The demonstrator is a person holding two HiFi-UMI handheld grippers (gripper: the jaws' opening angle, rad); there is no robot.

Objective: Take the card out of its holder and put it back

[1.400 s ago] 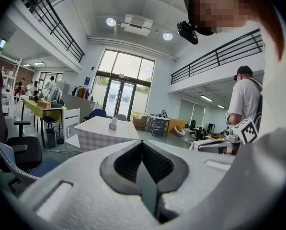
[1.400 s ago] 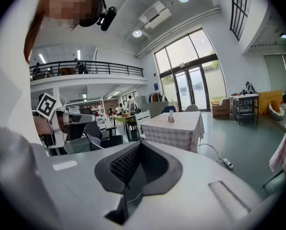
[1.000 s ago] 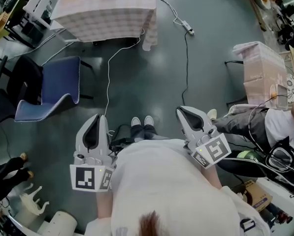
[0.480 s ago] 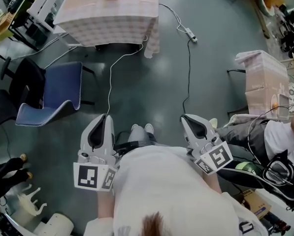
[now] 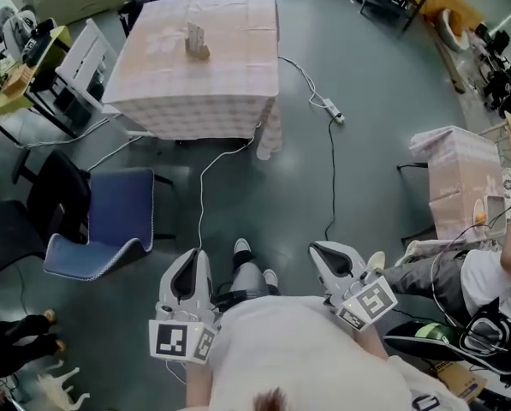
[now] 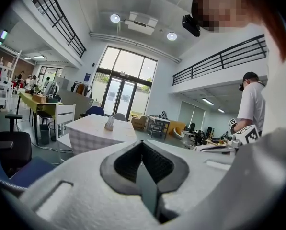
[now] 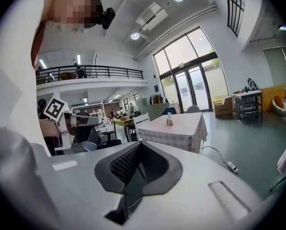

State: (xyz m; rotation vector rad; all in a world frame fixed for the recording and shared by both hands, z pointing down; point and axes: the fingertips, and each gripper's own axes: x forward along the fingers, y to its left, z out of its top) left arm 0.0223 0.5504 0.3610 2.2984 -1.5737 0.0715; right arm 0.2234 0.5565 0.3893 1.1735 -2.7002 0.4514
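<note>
both claws hang close in, well short of the work. left gripper (image 5: 189, 272) is pressed together with nothing in it, and right gripper (image 5: 334, 262) is the same, closed and empty. the card holder (image 5: 195, 41) stands upright on the checked table (image 5: 238, 101), well apart across the floor (image 5: 264, 187). it lies almost dead ahead of the left gripper, so that hand looks nearer; the right sits off to one side. which way the card (image 5: 192, 31) faces is too small to tell.
</note>
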